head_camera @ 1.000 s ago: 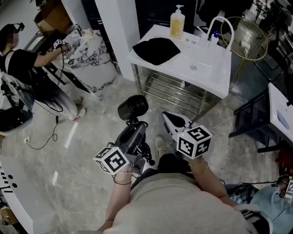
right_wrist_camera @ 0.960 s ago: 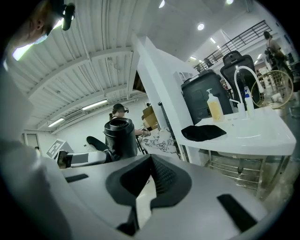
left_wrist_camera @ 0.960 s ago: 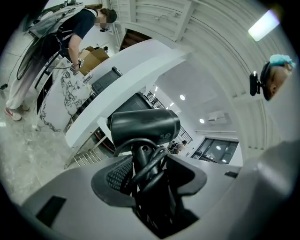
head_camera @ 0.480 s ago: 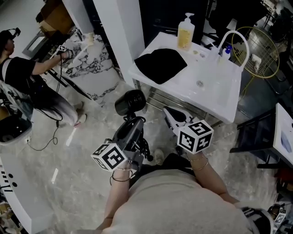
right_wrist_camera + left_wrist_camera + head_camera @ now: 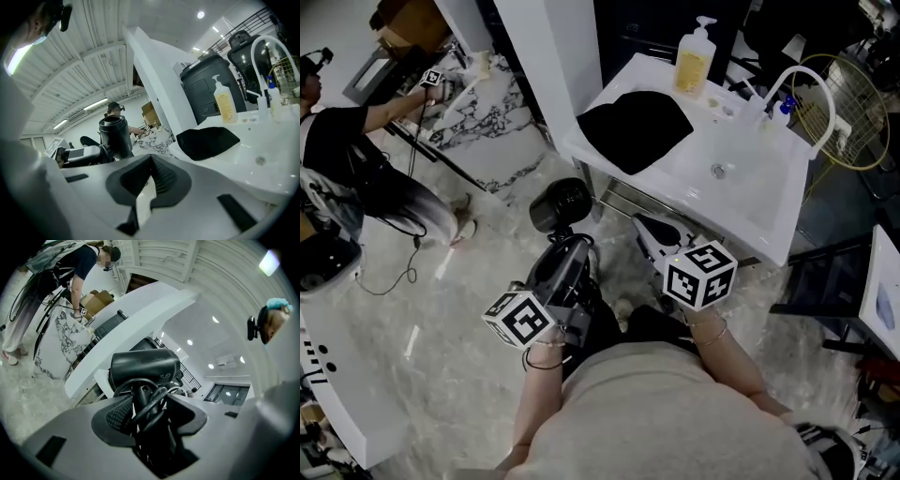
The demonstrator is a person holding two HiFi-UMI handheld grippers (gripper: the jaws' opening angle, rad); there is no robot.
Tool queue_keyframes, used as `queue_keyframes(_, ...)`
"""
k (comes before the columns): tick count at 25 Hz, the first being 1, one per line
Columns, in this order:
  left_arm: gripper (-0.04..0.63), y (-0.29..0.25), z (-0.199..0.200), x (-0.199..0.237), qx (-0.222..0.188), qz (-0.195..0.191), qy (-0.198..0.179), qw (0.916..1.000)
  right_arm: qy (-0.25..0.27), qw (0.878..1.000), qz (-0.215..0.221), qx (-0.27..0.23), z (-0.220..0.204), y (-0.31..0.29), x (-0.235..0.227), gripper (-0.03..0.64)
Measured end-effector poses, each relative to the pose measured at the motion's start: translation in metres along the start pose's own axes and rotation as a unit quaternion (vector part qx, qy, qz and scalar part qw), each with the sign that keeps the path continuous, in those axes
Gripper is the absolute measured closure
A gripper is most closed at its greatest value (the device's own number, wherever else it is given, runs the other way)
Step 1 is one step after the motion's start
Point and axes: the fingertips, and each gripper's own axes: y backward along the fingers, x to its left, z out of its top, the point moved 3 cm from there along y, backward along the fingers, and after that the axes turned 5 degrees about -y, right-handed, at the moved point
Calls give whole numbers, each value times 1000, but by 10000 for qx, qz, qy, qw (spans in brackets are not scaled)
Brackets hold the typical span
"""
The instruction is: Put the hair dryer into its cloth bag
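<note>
The black hair dryer (image 5: 562, 206) stands barrel-up in my left gripper (image 5: 568, 255), whose jaws are shut on its handle and coiled cord. In the left gripper view the dryer's barrel (image 5: 145, 364) rises just above the left gripper (image 5: 147, 414). The black cloth bag (image 5: 636, 129) lies flat on the white sink counter (image 5: 741, 202), ahead of both grippers. My right gripper (image 5: 651, 234) is shut and empty, below the counter's front edge. From the right gripper (image 5: 151, 182) the bag (image 5: 206, 141) lies ahead to the right and the dryer (image 5: 114, 136) to the left.
A soap bottle (image 5: 694, 60) and a curved white faucet (image 5: 792, 84) stand at the counter's back, with the basin (image 5: 720, 171) right of the bag. A wire shelf sits under the counter. A person (image 5: 356, 141) works at a marble stand far left. A white pillar (image 5: 548, 56) rises beside the counter.
Both grippers and the dryer have moved closer to the sink counter, which now sits nearer in the head view. The jaws have not changed.
</note>
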Motion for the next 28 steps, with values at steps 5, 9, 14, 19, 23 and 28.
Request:
queue_keyframes(5,373,-24,13,18,144,-35,-61,9999,-2,9998,-185,-52,12,-16,-17,618)
queue_keyframes(9,373,-54,35,41,342,-88,-232,9991,25,9992,-394,-86,28,-36,-37,618)
queue_keyframes(14,373,-96,62,67,714,-248,-278,9968,-113,9971,-733,-194,53,-69,-63,617)
queue_keyframes(19,373,-138,93,93,1109,-433,-363,9922,-220,9936,-1076,-273,79,-106,-91,618)
queue_keyframes(23,373,-167,114,114,1388,-620,-471,9873,-342,9884,-1415,-424,92,-130,-109,617)
queue_keyframes(28,373,-201,134,137,1710,-942,-590,9790,-518,9792,-1855,-638,101,-147,-126,618)
